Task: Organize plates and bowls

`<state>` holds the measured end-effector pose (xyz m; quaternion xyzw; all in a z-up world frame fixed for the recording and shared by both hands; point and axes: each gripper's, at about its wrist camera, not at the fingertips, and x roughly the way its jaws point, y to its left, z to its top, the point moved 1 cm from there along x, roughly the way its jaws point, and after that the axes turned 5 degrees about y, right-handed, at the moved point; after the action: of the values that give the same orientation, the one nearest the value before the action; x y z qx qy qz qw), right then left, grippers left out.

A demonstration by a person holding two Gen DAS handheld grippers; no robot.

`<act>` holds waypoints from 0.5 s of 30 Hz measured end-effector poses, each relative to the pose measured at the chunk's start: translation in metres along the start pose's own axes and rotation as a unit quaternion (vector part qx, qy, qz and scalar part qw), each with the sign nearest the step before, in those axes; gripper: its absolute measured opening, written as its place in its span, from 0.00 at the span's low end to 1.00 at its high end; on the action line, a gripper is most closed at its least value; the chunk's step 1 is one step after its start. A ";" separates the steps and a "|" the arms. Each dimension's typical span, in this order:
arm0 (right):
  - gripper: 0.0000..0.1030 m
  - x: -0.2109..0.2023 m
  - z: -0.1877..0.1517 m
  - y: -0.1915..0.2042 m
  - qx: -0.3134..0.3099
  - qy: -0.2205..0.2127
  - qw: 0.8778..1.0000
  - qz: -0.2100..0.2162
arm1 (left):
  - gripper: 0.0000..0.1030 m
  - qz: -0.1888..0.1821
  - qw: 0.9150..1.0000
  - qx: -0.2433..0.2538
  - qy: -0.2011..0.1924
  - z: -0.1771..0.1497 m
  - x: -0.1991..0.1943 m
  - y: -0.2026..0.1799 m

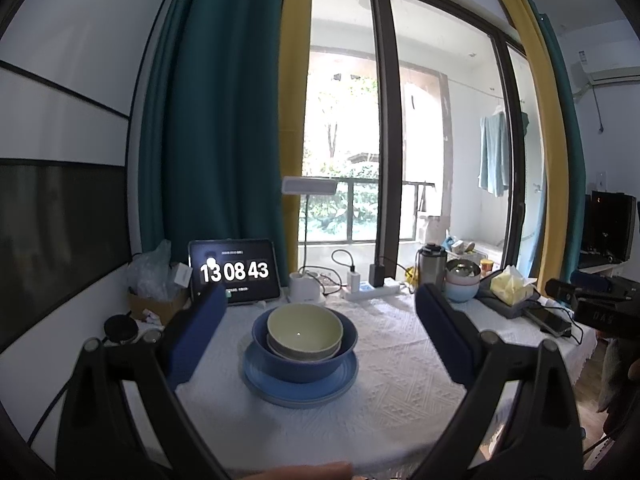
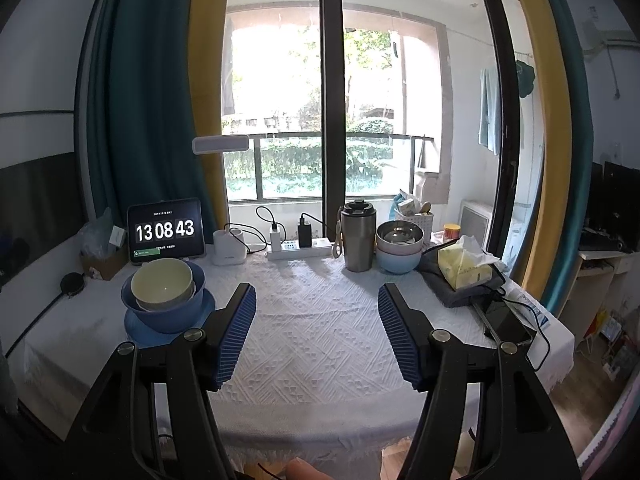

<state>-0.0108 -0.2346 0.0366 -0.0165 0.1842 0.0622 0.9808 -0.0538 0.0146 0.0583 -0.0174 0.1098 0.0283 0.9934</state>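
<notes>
A stack stands on the white tablecloth: a blue plate (image 1: 300,390) at the bottom, a dark blue bowl (image 1: 304,360) on it, and a pale green bowl (image 1: 305,330) nested inside over a grey one. My left gripper (image 1: 320,320) is open, its blue fingers either side of the stack and not touching it. In the right wrist view the same stack (image 2: 164,300) sits at the left. My right gripper (image 2: 317,312) is open over bare cloth, with nothing between its fingers. A second stack of bowls (image 2: 399,246), steel on pink on light blue, stands at the back right.
Along the back edge are a tablet clock (image 2: 166,232), a white lamp base (image 2: 229,248), a power strip (image 2: 298,250) with chargers and a steel tumbler (image 2: 359,238). A yellow tissue pack (image 2: 464,268) and a black device (image 2: 508,320) with cables lie at the right edge.
</notes>
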 end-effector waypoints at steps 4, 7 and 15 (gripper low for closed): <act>0.65 0.001 -0.002 0.000 0.000 0.001 1.000 0.001 | 0.94 0.000 1.000 0.001 0.003 -0.001 0.000 0.000; 0.65 0.002 -0.004 0.001 0.000 0.004 1.000 0.001 | 0.94 0.002 1.000 0.000 0.005 -0.002 0.000 -0.001; 0.65 0.003 -0.004 0.002 0.001 0.005 1.000 0.001 | 0.94 0.000 1.000 0.000 0.008 -0.002 0.001 -0.002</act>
<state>-0.0097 -0.2329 0.0315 -0.0159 0.1889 0.0626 0.9799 -0.0535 0.0124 0.0567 -0.0171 0.1174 0.0283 0.9925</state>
